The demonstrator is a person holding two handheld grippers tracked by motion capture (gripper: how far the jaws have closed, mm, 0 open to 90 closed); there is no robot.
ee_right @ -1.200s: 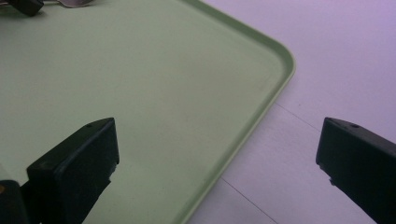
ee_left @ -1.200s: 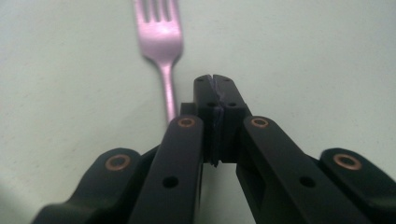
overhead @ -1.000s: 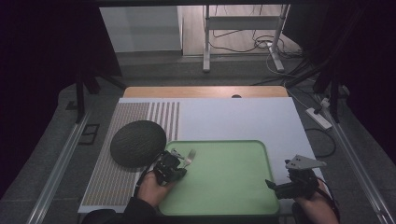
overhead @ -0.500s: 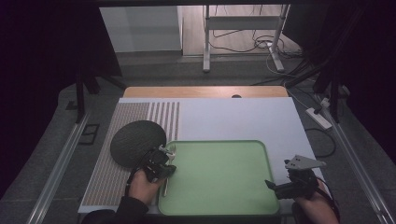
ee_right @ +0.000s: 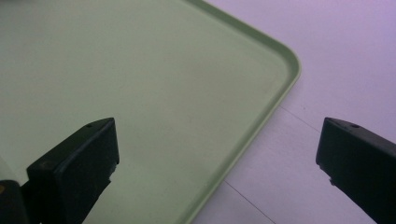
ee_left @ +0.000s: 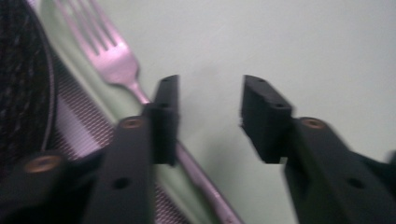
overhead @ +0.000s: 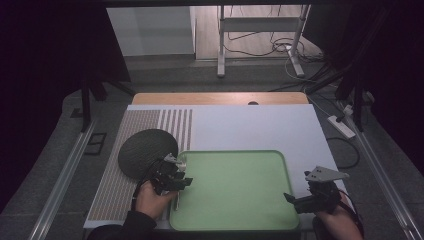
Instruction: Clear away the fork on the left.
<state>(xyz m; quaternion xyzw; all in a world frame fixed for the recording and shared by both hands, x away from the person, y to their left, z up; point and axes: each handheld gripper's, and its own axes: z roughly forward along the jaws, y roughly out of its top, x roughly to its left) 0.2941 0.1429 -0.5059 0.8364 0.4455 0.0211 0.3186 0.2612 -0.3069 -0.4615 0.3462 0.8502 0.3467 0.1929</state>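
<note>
Nearby, probably touching: fork (ee_left: 112, 58), dark mat (ee_left: 23, 93).

Green, silver, black on white

Pale green plastic tray (overhead: 235, 192); shiny silver metal fork (ee_left: 109, 53); dark woven round placemat (overhead: 145, 150); white table mat (overhead: 260, 125) with brown stripes.

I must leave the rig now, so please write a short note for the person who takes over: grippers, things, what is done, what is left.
Left gripper: jaws have just been opening, nothing between them; the fork has been let go.
Right gripper: open, empty, over the near right corner of the green tray.
Fork: lies along the tray's left edge, tines away from the person, beside the dark round mat.
Done: fork laid down.
Left: probably draw the left gripper back; I cannot tell what comes next.
</note>
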